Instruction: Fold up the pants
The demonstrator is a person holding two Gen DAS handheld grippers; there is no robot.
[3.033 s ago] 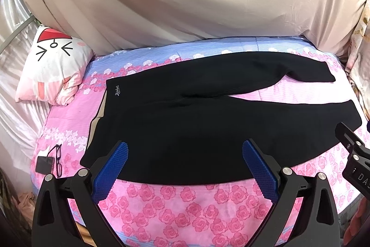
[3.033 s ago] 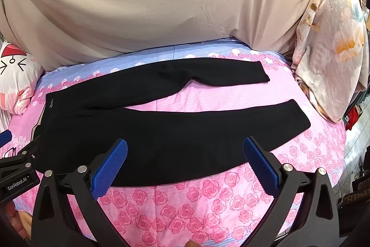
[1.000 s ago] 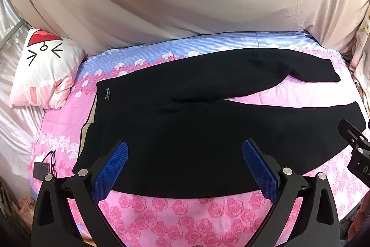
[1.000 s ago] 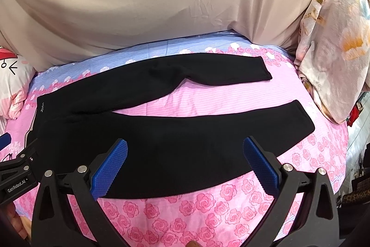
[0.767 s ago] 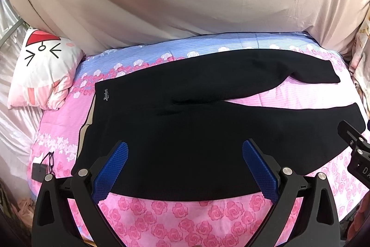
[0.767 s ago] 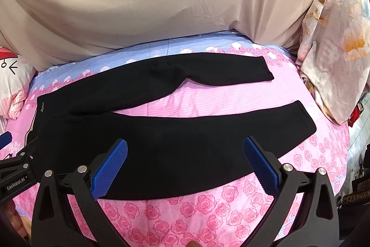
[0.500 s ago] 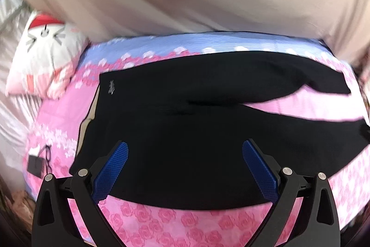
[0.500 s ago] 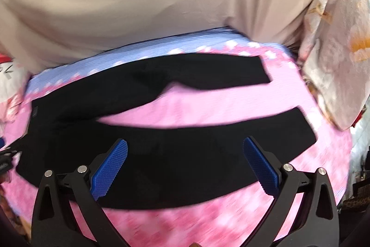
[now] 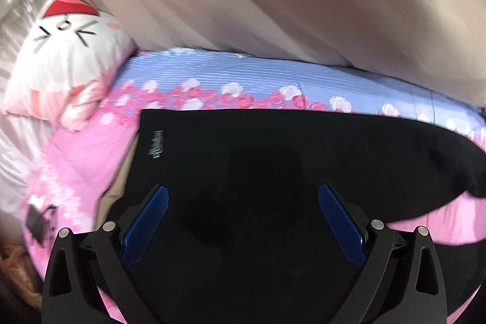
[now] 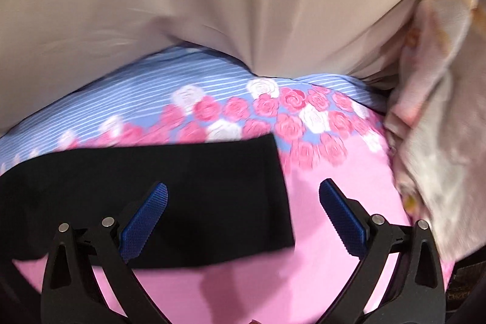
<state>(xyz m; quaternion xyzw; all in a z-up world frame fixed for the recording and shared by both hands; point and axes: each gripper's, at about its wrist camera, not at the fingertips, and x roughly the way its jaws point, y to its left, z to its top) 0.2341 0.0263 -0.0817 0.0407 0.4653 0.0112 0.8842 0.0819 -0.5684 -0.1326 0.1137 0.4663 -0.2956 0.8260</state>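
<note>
Black pants (image 9: 273,172) lie flat on a pink and blue rose-print bed sheet (image 9: 243,78). In the left wrist view the waistband with a small white logo (image 9: 156,143) is at the left. My left gripper (image 9: 243,220) is open and empty, low over the waist and hip area. In the right wrist view the far leg's cuff end (image 10: 267,190) lies just ahead. My right gripper (image 10: 243,214) is open and empty, with its left finger over the leg and its right finger over bare sheet (image 10: 334,178). Both views are motion-blurred.
A beige curtain (image 9: 273,5) hangs along the far side of the bed. A white cat-face pillow (image 9: 63,56) sits at the left end. A floral quilt (image 10: 440,111) is piled at the right end. A small dark object (image 9: 38,220) lies near the left edge.
Both grippers have moved forward and down toward the bed. The left now faces the waistband, the right the far leg's cuff. Both stay open.
</note>
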